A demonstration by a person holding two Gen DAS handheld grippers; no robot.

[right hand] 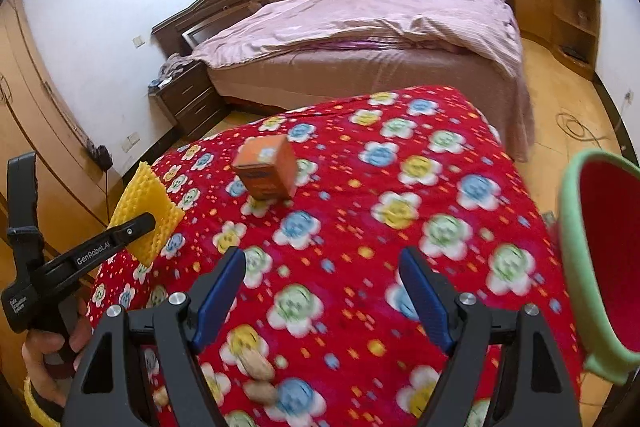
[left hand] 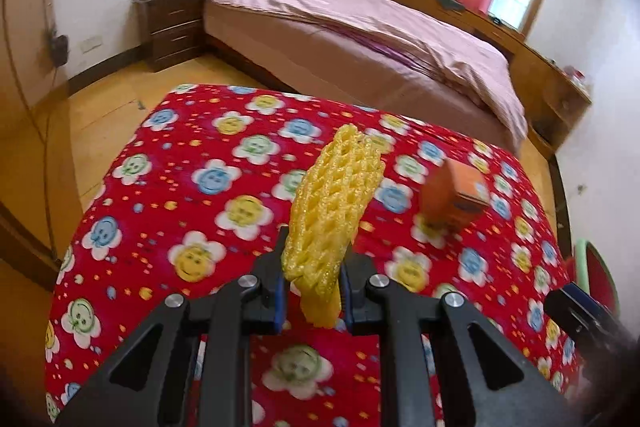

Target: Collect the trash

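Already the yellow foam net (left hand: 332,219) is being pinched between the fingers of the left gripper (left hand: 314,291), lifted off the flowered cloth (left hand: 200,155). The right gripper (right hand: 324,291) is being held wide and empty. Ahead of its fingers an orange box (right hand: 266,167) is awaiting collection; beneath them, peanut shells (right hand: 258,375); to their right, the green-rimmed bin (right hand: 576,251). Nothing is seen blocking it.

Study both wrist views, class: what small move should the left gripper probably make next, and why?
Probably carry the yellow foam net across to the red bin with the green rim at the table's right edge. The left gripper has its jaws shut on the net, lifted clear of the flowered cloth, so the pickup looks done. The right gripper is open and holds nothing.
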